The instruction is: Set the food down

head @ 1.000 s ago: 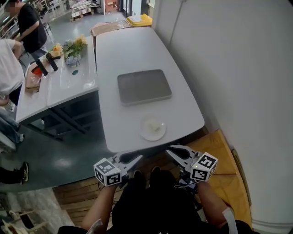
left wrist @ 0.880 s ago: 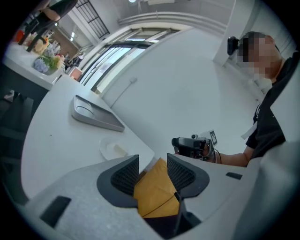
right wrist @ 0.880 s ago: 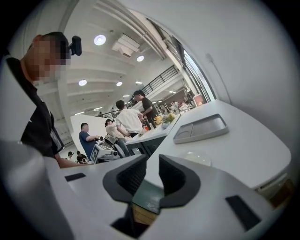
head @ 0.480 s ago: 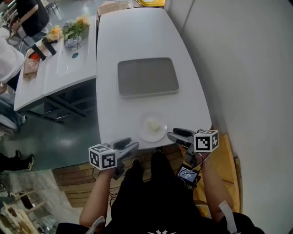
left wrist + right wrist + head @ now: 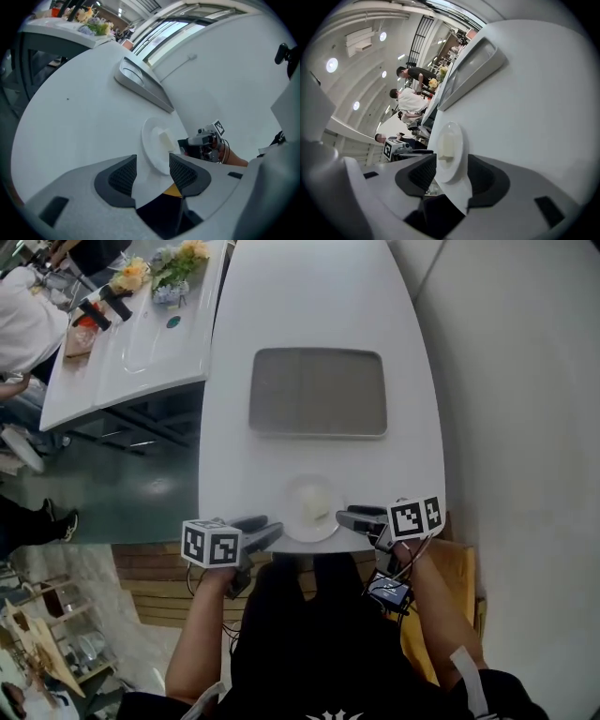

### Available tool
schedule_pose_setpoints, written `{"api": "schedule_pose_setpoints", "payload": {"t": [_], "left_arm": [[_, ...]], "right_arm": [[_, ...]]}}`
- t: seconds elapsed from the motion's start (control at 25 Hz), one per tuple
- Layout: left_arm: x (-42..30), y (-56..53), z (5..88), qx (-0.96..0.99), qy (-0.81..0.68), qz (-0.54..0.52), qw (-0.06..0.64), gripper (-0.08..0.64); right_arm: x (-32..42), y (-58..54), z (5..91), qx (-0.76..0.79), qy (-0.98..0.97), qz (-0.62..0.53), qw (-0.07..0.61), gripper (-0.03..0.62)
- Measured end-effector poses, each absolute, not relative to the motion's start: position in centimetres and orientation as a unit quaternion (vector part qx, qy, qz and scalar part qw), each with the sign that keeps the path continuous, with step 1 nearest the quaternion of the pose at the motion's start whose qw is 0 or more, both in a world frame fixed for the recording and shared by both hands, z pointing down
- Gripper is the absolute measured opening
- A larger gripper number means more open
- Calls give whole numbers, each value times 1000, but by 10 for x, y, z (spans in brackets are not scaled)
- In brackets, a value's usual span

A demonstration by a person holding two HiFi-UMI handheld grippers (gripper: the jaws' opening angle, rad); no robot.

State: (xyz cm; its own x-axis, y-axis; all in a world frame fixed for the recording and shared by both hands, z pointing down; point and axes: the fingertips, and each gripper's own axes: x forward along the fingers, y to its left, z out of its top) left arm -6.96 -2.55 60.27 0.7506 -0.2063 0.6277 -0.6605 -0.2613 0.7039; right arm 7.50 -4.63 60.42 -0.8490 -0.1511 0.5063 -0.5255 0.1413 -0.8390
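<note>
L gripper [image 5: 270, 527], R gripper [image 5: 343, 518] open, beside plate [image 5: 295, 497]

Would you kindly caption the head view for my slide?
Open left gripper and right gripper flank a plate of food at the table edge.

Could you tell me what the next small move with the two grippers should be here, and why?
Probably ease both grippers inward until the plate has its rim between each pair of jaws. The left gripper and right gripper flank the plate at the near edge of the table, jaws open and holding nothing, and the pale food piece lies on the plate.
</note>
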Motion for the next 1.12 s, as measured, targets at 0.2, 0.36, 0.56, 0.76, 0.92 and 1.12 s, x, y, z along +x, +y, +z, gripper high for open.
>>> {"api": "schedule_pose_setpoints", "payload": {"t": [0.2,0.36,0.56,0.76,0.92,1.12], "left_arm": [[-61,-31,604,761,-274,216,547,183],[-54,-36,609,762,-262,226,547,160],[-56,-33,615,760,-258,231,551,112],[-53,-32,615,762,-239,232,555,51],[-52,-46,602,769,-227,229,551,51],[-37,-88,575,792,-211,224,527,51]], "right_arm": [[70,-45,607,221,-734,620,169,166],[64,-45,612,224,-726,628,168,145],[68,-44,622,242,-707,641,175,68],[77,-52,619,250,-691,663,140,21],[78,-67,606,253,-690,666,129,21],[93,-105,584,268,-699,656,102,21]]}}
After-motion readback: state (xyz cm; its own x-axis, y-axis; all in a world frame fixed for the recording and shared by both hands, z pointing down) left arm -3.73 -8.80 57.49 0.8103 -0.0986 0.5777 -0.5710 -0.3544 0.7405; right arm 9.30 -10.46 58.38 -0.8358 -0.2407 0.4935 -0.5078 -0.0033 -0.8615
